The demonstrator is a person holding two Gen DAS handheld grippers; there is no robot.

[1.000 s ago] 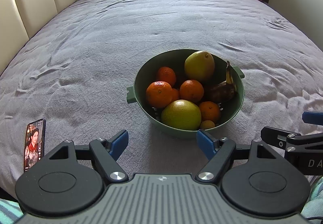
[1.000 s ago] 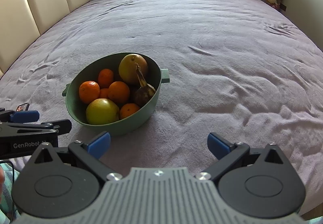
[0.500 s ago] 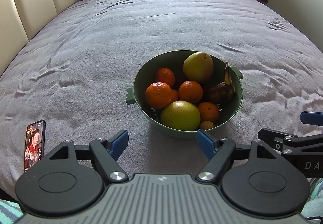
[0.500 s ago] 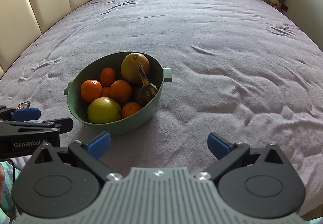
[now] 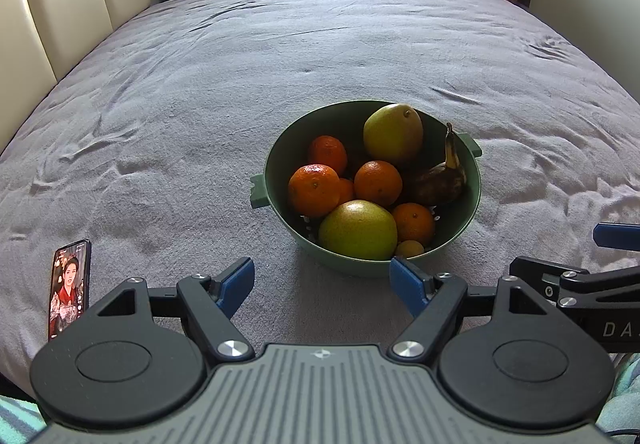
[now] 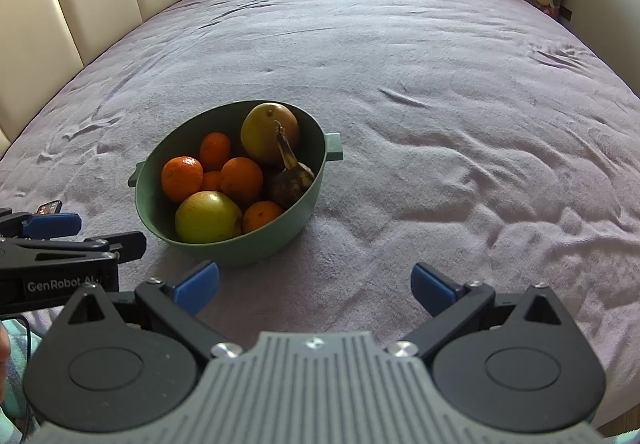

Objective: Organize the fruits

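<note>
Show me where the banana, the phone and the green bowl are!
banana (image 5: pixel 438 183): left wrist view, on its dark brown body.
phone (image 5: pixel 69 288): left wrist view, middle of its lit screen.
green bowl (image 6: pixel 240 248): right wrist view, on its near outer wall.

The right gripper (image 5: pixel 616 256) runs off the left wrist view's right edge, its lettering cut short. In the green bowl (image 5: pixel 276 167), a small orange (image 5: pixel 346 191) and a tiny yellowish fruit (image 5: pixel 409 248) sit mostly hidden behind bigger fruit.
</note>
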